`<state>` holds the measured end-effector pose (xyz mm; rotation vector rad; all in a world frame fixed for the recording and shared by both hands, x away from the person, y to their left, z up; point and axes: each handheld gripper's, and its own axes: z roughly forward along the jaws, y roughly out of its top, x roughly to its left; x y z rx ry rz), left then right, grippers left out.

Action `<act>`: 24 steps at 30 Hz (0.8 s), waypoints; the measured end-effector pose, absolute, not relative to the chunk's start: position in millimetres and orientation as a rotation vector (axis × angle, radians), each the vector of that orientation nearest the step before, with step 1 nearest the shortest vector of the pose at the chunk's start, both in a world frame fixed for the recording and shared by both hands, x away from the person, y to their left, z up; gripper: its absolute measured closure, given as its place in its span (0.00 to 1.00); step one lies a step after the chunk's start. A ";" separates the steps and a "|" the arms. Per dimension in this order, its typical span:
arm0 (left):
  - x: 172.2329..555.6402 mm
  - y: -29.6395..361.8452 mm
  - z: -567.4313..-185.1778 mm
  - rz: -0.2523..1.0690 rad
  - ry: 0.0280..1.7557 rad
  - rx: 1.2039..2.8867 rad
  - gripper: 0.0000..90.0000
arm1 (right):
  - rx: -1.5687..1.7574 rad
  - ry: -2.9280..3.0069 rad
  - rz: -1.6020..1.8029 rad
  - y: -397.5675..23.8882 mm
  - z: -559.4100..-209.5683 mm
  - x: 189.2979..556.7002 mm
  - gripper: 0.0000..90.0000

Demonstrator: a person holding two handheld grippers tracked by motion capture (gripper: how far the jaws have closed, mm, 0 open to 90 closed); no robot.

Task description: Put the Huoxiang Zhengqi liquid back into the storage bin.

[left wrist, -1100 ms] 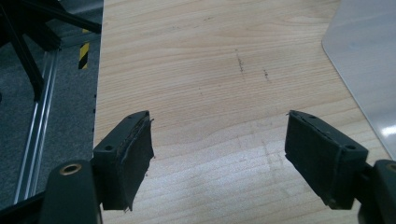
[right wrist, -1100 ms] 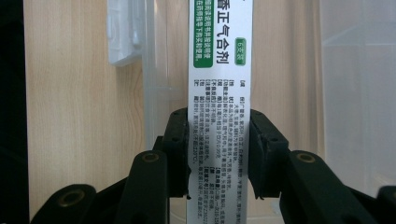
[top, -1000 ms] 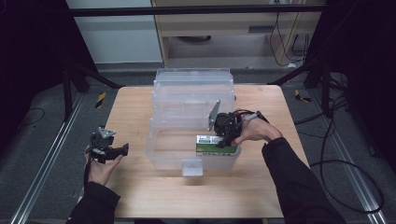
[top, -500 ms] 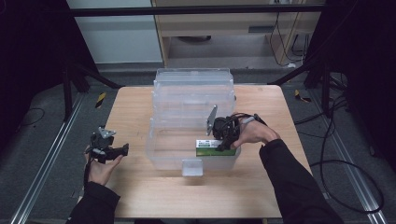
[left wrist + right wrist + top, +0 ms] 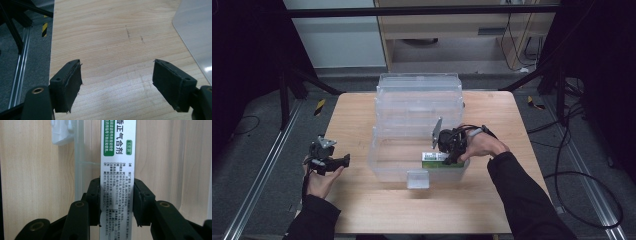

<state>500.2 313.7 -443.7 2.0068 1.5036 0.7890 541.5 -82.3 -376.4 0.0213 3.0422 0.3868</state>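
Right claw [image 5: 117,202] hiding box [image 5: 117,157] middle, ends cropped

- The right hand-held gripper [image 5: 447,156], clamped on the green-and-white box [image 5: 434,160], has drifted slightly toward the near edge of the surface [image 5: 362,210], by a small amount across the three moments.
- The box has gone with it and now lies low inside the clear bin [image 5: 382,165], close to the bin's near wall and its right near corner.
- The grey plate on top of that gripper has shifted a touch to the left, toward the middle of the bin.
- The person's right forearm has drawn back a little toward the near edge.
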 end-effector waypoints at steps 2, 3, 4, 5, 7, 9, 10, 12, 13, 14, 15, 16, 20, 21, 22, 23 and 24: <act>500.3 313.7 -443.9 0.788 1.504 2.007 0.25 | 0.027 3.037 0.372 -80.9 -377.8 540.7 0.70; 500.3 313.7 -443.9 0.788 1.505 2.008 0.25 | 0.030 3.039 0.363 -80.1 -378.4 540.4 0.70; 500.3 313.6 -443.9 0.788 1.504 2.007 0.25 | 0.023 3.039 0.353 -79.7 -379.0 540.6 0.70; 500.3 313.5 -443.8 0.789 1.504 2.008 0.25 | 0.024 3.041 0.344 -78.9 -379.7 540.2 0.70; 500.2 313.4 -443.8 0.789 1.503 2.009 0.25 | 0.031 3.039 0.336 -77.7 -381.2 539.9 0.69; 500.1 313.5 -443.7 0.789 1.503 2.008 0.25 | 0.027 3.040 0.327 -77.2 -383.0 540.1 0.69; 500.1 313.6 -443.7 0.789 1.504 2.007 0.25 | 0.025 3.045 0.315 -77.1 -383.5 540.3 0.69; 500.2 313.7 -443.7 0.789 1.505 2.006 0.25 | 0.039 3.039 0.309 -77.8 -383.1 540.7 0.69; 500.2 313.7 -443.7 0.788 1.505 2.006 0.25 | 0.051 3.042 0.315 -78.6 -381.5 540.9 0.69; 500.3 313.6 -443.8 0.788 1.504 2.008 0.25 | 0.050 3.041 0.323 -79.4 -380.3 541.4 0.69; 500.3 313.4 -443.8 0.788 1.503 2.008 0.25 | 0.050 3.033 0.329 -80.0 -379.3 541.2 0.69; 500.3 313.0 -443.9 0.790 1.503 2.008 0.25 | 0.058 3.033 0.333 -80.4 -378.5 540.5 0.69; 500.2 313.0 -443.9 0.790 1.503 2.008 0.25 | 0.072 3.017 0.379 -82.5 -372.0 539.3 0.69; 500.2 313.3 -443.8 0.789 1.503 2.010 0.25 | 0.071 3.011 0.405 -83.3 -369.6 539.7 0.69; 500.3 313.4 -444.0 0.789 1.504 2.009 0.25 | 0.097 3.002 0.427 -84.3 -366.2 538.9 0.69; 500.4 313.4 -444.1 0.788 1.505 2.009 0.25 | 0.095 2.994 0.451 -85.6 -363.0 538.6 0.69; 500.4 313.4 -444.3 0.788 1.505 2.009 0.25 | 0.107 2.984 0.461 -86.7 -359.8 538.0 0.69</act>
